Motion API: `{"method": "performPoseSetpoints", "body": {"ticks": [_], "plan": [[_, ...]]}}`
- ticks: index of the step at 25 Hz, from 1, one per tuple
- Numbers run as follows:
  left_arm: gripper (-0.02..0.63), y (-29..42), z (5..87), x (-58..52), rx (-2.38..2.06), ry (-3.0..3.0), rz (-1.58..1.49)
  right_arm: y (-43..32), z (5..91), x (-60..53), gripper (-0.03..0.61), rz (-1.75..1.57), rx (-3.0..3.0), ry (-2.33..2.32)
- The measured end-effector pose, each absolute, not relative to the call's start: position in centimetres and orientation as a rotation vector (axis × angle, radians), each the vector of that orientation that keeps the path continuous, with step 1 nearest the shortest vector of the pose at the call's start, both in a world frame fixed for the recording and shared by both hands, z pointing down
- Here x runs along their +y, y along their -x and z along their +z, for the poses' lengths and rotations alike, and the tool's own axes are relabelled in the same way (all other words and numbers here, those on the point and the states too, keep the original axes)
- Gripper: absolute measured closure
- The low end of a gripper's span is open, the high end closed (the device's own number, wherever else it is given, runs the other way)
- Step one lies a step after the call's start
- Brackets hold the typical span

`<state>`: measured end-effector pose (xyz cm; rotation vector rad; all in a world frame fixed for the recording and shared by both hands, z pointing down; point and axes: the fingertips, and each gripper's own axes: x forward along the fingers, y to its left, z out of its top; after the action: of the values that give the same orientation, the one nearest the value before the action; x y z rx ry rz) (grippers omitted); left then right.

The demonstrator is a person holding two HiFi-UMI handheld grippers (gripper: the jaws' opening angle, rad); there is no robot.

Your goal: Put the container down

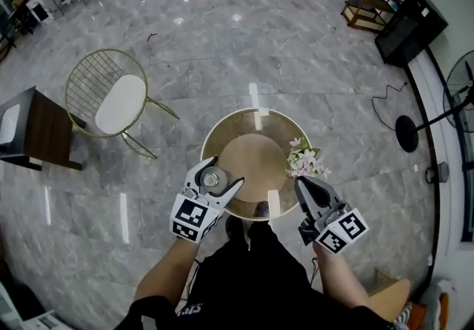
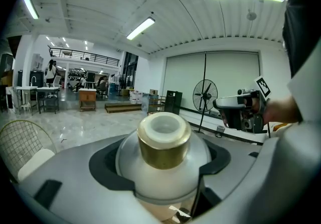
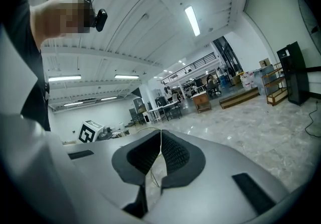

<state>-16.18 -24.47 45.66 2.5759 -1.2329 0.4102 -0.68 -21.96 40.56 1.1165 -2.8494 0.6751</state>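
Note:
My left gripper (image 1: 215, 179) is shut on the container (image 1: 211, 180), a round white bottle with a gold collar and an open white mouth. In the left gripper view the container (image 2: 161, 153) stands upright and fills the space between the jaws. In the head view it is over the near left edge of the round glass table (image 1: 222, 125); I cannot tell whether it touches the glass. My right gripper (image 1: 302, 185) is at the table's near right edge, shut with nothing in it, and its dark pads (image 3: 173, 153) meet.
A bunch of pale pink flowers (image 1: 305, 161) sits on the table's right side. A gold wire chair (image 1: 111, 99) with a white seat stands to the left, with a dark side table (image 1: 33, 129) beyond it. A standing fan (image 1: 415, 129) is at the right.

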Motion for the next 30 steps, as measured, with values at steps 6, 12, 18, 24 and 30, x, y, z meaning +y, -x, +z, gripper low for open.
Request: {"method": "performPoseSetpoints", "body": {"ticks": [6,12,18,24,30], "plan": [[0.27,13.1,49.0,-26.8,-1.168,-2.58,0.473,-1.8,44.6,-24.1,0.563,0.709,-2.809,-1.139],[0.27,8.7,52.4,-28.7,-1.065,-2.603,0.532,-4.7,48.4,-25.5,0.563,0.758,-2.767,-1.175],[0.27,4.5,58.1,-29.9,-0.96,-2.629,0.6,-7.3,53.8,-25.7,0.563,0.799,-2.711,-1.223],[0.27,0.9,64.6,-30.2,-0.859,-2.637,0.648,-9.2,60.1,-24.7,0.563,0.879,-2.643,-1.255],[0.27,-1.9,71.0,-29.4,-0.774,-2.625,0.698,-11.0,65.2,-23.8,0.563,0.924,-2.593,-1.303]]}}
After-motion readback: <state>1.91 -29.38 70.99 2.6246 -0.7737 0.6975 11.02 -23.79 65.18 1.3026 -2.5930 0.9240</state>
